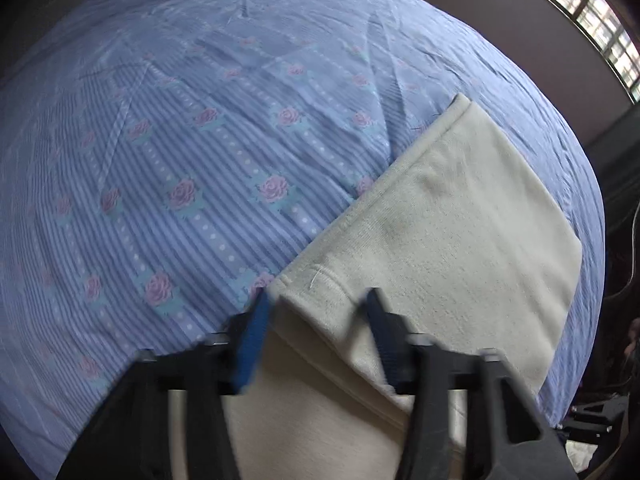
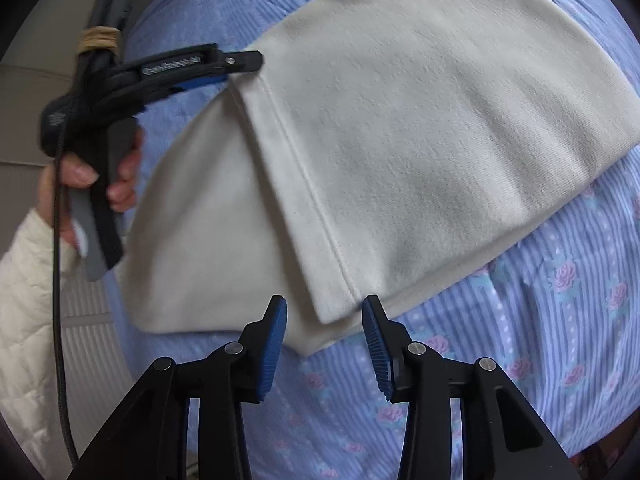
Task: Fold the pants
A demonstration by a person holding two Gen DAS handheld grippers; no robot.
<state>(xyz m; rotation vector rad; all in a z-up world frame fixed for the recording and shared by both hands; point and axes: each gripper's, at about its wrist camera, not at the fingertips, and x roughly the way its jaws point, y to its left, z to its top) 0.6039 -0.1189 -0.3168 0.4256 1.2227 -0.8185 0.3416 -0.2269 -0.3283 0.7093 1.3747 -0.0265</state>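
Cream pants (image 1: 460,220) lie folded on a blue striped bedsheet with pink roses (image 1: 180,140). My left gripper (image 1: 316,312) points down at one corner of the top layer. Its blue pads stand apart, one just off the hemmed edge and one over the cloth, not pressing. In the right wrist view the pants (image 2: 420,120) show an upper layer folded over a lower one. My right gripper (image 2: 324,320) hangs open just short of the near corner, with nothing between its pads. The left gripper (image 2: 240,66) appears there at the far corner, held by a hand (image 2: 120,176).
The bedsheet (image 2: 540,340) spreads around the pants on all sides. A white quilted sleeve (image 2: 24,300) and a black cable (image 2: 58,280) are at the left. A barred window (image 1: 592,12) and a wall stand beyond the bed.
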